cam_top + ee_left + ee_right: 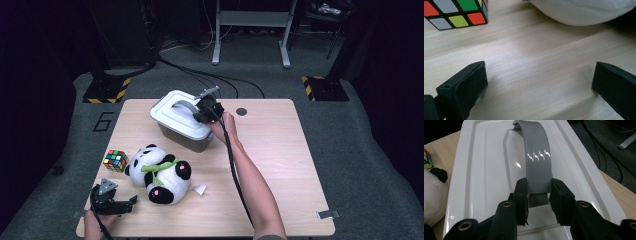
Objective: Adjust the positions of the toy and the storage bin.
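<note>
the right claw pinches the grey handle of the white lid on the storage box; next, likely a straight lift (left claw spread, idle on the table).

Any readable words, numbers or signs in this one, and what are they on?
"6": a large dark numeral on the grey floor mat, left of the table.
No lettering on the box lid, the puzzle cube, the plush panda or either tongs.
</note>
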The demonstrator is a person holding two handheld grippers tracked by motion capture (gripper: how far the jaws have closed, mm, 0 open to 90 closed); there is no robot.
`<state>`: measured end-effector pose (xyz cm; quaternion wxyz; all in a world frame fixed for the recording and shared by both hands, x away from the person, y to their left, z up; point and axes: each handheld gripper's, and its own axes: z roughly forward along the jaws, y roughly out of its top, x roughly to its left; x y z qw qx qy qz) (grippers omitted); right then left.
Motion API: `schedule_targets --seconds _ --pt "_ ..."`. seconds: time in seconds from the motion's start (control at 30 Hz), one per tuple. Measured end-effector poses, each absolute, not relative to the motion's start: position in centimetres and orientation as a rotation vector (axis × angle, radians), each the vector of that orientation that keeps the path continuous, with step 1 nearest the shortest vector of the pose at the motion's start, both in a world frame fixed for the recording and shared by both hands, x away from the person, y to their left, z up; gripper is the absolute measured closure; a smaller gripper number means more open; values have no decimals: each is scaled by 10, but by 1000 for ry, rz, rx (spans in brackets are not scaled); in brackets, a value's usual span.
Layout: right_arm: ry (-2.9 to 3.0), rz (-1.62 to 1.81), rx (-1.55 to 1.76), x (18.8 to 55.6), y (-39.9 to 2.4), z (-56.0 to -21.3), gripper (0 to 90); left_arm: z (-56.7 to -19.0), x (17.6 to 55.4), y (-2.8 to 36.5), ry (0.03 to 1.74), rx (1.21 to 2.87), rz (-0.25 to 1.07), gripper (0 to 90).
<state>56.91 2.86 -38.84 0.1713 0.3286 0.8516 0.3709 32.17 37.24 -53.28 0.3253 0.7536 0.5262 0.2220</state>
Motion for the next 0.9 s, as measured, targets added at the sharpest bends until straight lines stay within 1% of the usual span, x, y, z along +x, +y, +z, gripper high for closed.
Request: schedule_targets --seconds 0.57,0.9 --pt "2383 1020 1017 542 -6 -388 673 -533 322 372 1381 1974 583 0" --pt "2351 1036 1033 533 -19 -389 673 -533 322 372 1380 1977 581 0"
